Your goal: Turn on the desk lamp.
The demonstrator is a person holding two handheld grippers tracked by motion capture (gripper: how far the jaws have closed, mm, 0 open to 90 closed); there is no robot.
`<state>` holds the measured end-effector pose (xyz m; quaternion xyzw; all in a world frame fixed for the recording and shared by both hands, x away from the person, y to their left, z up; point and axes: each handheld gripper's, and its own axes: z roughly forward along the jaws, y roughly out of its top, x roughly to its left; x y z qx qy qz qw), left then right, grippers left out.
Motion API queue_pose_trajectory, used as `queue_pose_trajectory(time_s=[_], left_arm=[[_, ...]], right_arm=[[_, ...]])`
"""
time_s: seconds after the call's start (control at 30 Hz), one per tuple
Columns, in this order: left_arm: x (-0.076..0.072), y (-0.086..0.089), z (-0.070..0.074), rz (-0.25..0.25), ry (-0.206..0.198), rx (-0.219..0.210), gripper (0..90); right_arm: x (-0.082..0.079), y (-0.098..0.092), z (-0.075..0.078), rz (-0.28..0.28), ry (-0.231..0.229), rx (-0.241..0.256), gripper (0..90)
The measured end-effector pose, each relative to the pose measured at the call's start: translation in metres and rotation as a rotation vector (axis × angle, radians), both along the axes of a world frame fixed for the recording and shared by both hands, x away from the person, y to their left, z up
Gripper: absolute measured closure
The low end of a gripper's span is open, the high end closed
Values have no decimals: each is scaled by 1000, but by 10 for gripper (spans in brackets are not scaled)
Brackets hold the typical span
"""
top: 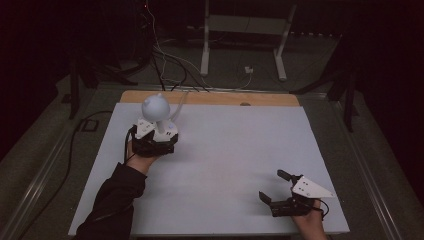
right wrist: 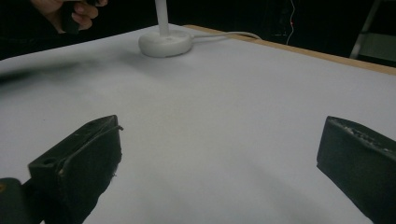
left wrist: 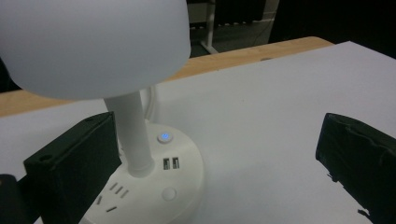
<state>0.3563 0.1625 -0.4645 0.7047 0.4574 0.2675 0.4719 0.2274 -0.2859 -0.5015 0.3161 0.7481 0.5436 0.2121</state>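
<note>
A white desk lamp [top: 159,117] with a rounded shade stands near the far left corner of a white board [top: 235,150] laid over a wooden table [top: 270,99], its white cord [top: 179,105] trailing off the far edge. The left gripper [top: 156,142], held from the near side by a hand in a dark sleeve [top: 117,200], sits right against the lamp's round base.

In the left gripper view, the jaws stand wide apart and grip nothing: the left jaw is beside the lamp's stem [left wrist: 133,135] and over the base [left wrist: 173,179], while the right jaw hangs over bare board. The base carries a button lit blue [left wrist: 164,137], two USB ports [left wrist: 171,163], socket slots [left wrist: 112,196] and a second round button [left wrist: 169,193].

The right gripper [top: 280,192] rests near the board's near right corner, well apart from the lamp, its jaws likewise spread wide and empty. In the right gripper view, the lamp base [right wrist: 165,43] sits far across the board, with the person's left hand [right wrist: 70,11] beside it.

Beyond the table, cables [top: 165,65] lie on the floor near a white metal stand [top: 245,35].
</note>
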Motion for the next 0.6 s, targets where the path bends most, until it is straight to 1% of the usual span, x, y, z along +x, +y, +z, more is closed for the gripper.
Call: queue_pose_trajectory(time_s=[0.03, 0.07, 0.13, 0.17, 0.2, 0.3, 0.37, 0.43, 0.5, 0.6], left_arm=[[1, -1, -1, 9, 1, 10, 2], [2, -2, -2, 17, 8, 9, 2], [4, -3, -5, 49, 27, 2, 2], [5, -4, -7, 68, 36, 6, 3], [6, -5, -8, 87, 39, 12, 3], [7, -6, -10, 112, 38, 14, 20], [8, -7, -12, 120, 47, 8, 48], [9, -8, -14, 140, 51, 21, 55], [10, -9, -18, 146, 67, 19, 70], [12, -10, -22, 149, 73, 37, 96]], right_arm=[[0, 0, 0, 2, -5, -4, 0], [0, 0, 0, 2, -5, -4, 0], [0, 0, 0, 0, -1, 1, 0], [0, 0, 0, 2, -2, -1, 0], [0, 0, 0, 2, -4, -4, 0], [0, -1, 1, 1, -5, 1, 0], [0, -1, 0, 1, -2, -1, 0], [0, -1, 0, 2, -4, -2, 0], [0, -1, 1, 1, -4, 1, 0], [-1, -1, 0, 1, -3, -2, 0]])
